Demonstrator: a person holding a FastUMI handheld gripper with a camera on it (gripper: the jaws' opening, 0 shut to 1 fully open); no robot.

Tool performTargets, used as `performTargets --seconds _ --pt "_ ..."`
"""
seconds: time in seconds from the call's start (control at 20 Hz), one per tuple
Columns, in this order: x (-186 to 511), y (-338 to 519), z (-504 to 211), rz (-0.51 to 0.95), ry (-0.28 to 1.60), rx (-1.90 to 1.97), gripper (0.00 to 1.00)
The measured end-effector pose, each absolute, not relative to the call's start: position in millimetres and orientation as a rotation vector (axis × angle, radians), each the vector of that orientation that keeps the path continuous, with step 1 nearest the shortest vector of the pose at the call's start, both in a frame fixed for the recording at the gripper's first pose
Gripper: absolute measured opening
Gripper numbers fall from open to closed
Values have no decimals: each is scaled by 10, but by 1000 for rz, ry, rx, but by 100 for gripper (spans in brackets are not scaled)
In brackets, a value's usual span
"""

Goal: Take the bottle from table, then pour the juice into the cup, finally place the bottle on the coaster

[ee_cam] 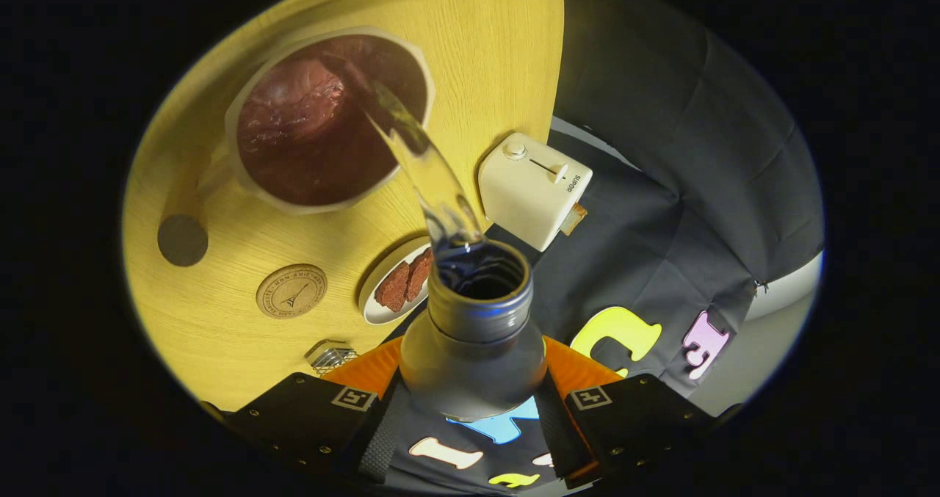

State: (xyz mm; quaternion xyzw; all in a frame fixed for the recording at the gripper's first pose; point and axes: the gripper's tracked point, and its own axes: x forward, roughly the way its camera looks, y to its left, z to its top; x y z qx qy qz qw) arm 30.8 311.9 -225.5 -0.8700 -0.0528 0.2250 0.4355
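The gripper (474, 401) has both fingers clamped on the bottle (474, 343), which is tipped over the wooden table (485, 56) with a stream of juice (426, 167) running from its open mouth into the cup (330, 119) beyond. Cup's already pretty full of dark red juice. The round coaster (291, 291) sits bare on the table near the cup, next to a plate (374, 302) with brown slices and a cream toaster (532, 189).

Wood table (470, 49) w/ cup (327, 119), coaster (291, 291), plate (382, 291), toaster (532, 189).
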Motion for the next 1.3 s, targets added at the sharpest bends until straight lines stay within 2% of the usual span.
performTargets --seconds 1.3 --pt "354 3187 -2094 557 -221 -2292 80"
